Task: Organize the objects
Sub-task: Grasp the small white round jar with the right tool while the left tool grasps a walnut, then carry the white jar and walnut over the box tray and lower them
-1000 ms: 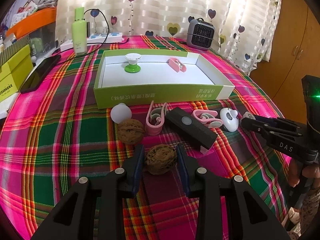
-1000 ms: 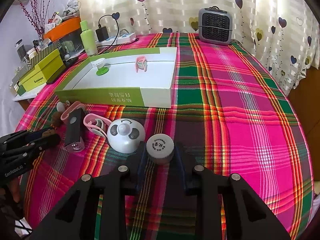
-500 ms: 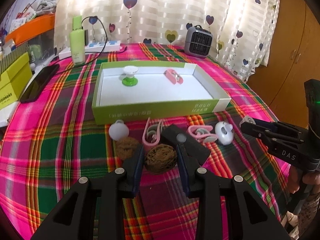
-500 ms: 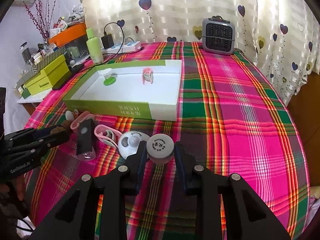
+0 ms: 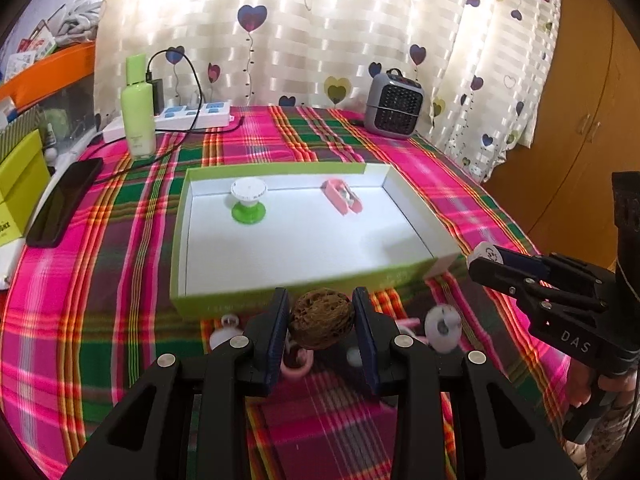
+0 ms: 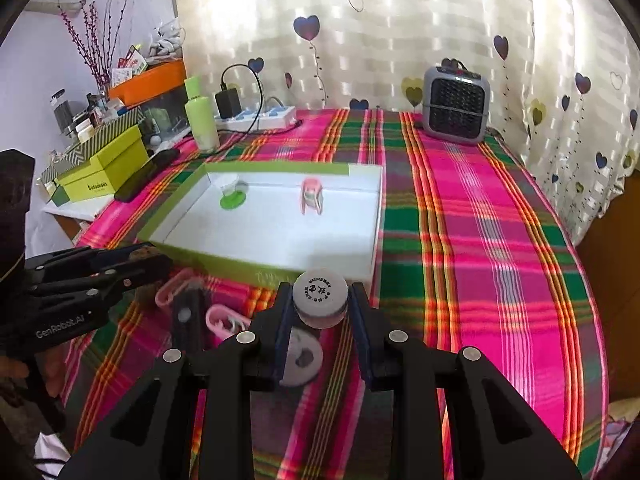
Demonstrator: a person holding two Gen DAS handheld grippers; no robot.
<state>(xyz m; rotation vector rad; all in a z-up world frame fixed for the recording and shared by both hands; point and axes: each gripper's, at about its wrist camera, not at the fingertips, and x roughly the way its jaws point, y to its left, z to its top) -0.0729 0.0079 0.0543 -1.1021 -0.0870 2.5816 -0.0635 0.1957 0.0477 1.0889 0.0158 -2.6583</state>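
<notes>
Pinching a wrinkled brown walnut (image 5: 320, 317), the left gripper (image 5: 320, 330) has lifted clear of the plaid cloth; the right gripper (image 6: 320, 312) likewise carries a small round white-capped jar (image 6: 319, 298). Both now near the shallow green-edged white box (image 5: 224, 300), likely for dropping in.

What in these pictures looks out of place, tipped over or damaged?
Nothing looks damaged or spilled. The pink clip in the box lies askew to its walls. Several small items are still loose on the cloth before the box, not yet sorted.
</notes>
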